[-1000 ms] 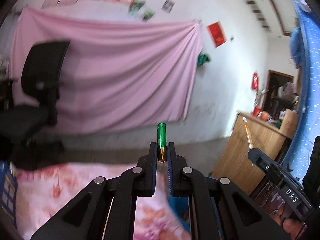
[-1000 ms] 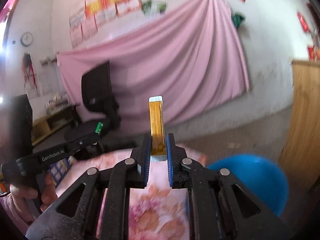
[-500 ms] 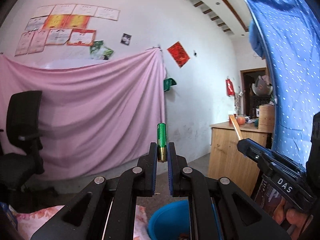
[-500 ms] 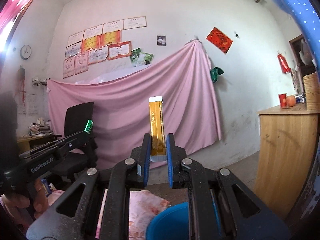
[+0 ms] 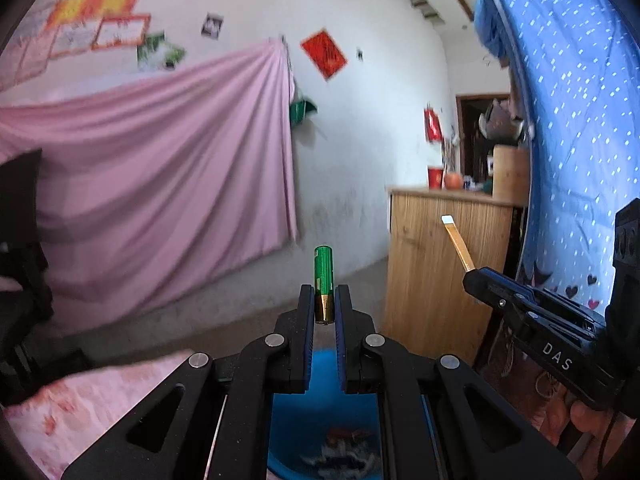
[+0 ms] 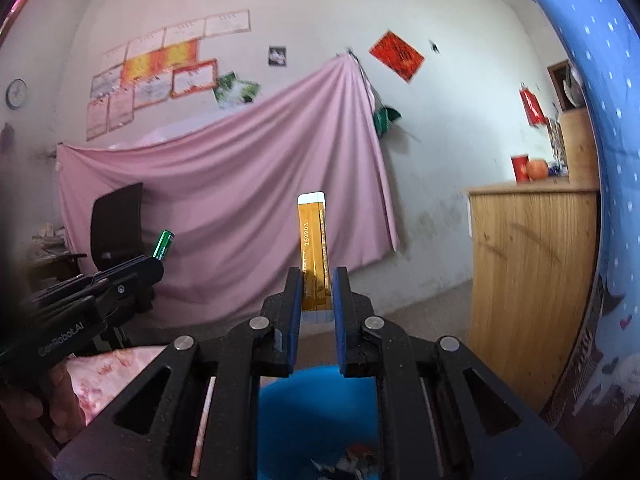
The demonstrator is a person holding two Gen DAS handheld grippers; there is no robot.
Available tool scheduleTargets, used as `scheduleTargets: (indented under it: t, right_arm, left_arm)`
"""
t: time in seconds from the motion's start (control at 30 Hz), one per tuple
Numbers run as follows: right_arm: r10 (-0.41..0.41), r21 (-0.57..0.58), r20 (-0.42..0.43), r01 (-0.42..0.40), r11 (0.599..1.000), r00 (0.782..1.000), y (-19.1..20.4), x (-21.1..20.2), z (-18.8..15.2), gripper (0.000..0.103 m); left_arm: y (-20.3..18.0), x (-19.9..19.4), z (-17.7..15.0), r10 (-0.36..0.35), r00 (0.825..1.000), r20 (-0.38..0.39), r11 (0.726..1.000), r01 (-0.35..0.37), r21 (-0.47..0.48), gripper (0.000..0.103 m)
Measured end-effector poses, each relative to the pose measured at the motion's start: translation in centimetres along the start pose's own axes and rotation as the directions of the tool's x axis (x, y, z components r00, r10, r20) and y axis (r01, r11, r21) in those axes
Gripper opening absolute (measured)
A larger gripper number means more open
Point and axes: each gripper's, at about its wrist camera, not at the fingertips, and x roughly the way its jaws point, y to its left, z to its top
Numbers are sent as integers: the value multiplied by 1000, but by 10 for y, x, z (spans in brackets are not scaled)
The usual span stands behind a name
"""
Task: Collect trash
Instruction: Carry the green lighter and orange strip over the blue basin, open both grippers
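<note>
My left gripper [image 5: 324, 306] is shut on a green and gold battery [image 5: 323, 276] that sticks up from its tips. My right gripper [image 6: 316, 292] is shut on a flat amber ribbon cable [image 6: 312, 240] with white ends. Both are held in the air above a blue bin [image 5: 288, 420], which shows under each set of fingers [image 6: 304, 408] with some scraps inside. In the left wrist view the right gripper [image 5: 474, 274] and its cable [image 5: 456, 240] are at the right. In the right wrist view the left gripper [image 6: 154, 262] and the battery [image 6: 163, 244] are at the left.
A table with a pink floral cloth [image 5: 92, 400] lies left of the bin. A wooden cabinet [image 6: 528, 272] stands to the right, with a red cup [image 6: 519, 168] on top. A blue dotted curtain [image 5: 576, 140] hangs at far right. A black office chair [image 6: 116, 228] stands by the pink wall drape [image 6: 240, 200].
Both grippers have swung to the right, away from the floral table and over the blue bin. The bin now sits under both sets of fingers. The grips on the battery and the cable are unchanged.
</note>
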Motion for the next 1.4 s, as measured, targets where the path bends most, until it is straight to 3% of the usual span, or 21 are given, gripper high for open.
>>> scheduleTargets:
  t: [0.2, 0.33, 0.47, 0.7, 0.9, 1.1, 1.17, 1.23, 1.33, 1.4]
  right_arm:
    - [-14, 41, -122, 19, 999, 992, -21, 18, -34, 44]
    - [-10, 76, -222, 28, 997, 975, -30, 37, -60, 44]
    - [15, 116, -349, 27, 993, 937, -37, 59, -92, 44]
    - [34, 148, -506, 47, 988, 862, -45, 83, -140, 44]
    - [35, 157, -525, 57, 986, 851, -48, 82, -144, 44]
    - [24, 163, -534, 75, 984, 845, -56, 84, -138, 45]
    - [17, 163, -537, 84, 983, 843, -57, 84, -137, 45]
    - [6, 160, -539, 95, 983, 842, -58, 83, -135, 46]
    - [-6, 156, -532, 105, 982, 847, -58, 79, -130, 50]
    - [-20, 147, -523, 113, 983, 852, -56, 74, -127, 55]
  left_arm:
    - [0, 49, -16, -17, 983, -185, 998, 6, -60, 7]
    - [1, 78, -32, -33, 949, -315, 995, 2, -99, 7]
    - [4, 103, -54, -47, 898, -438, 993, -4, -115, 7]
    - [15, 119, -68, -70, 850, -523, 987, -16, -158, 7]
    - [23, 121, -70, -95, 832, -546, 980, -19, -199, 7]
    - [27, 118, -67, -95, 831, -548, 975, -34, -221, 10]
    - [29, 113, -66, -92, 834, -544, 973, -41, -227, 31]
    - [33, 107, -65, -85, 846, -527, 970, -51, -238, 40]
    - [37, 98, -64, -66, 853, -518, 971, -66, -232, 41]
    - [41, 91, -65, -54, 857, -513, 970, -77, -230, 50]
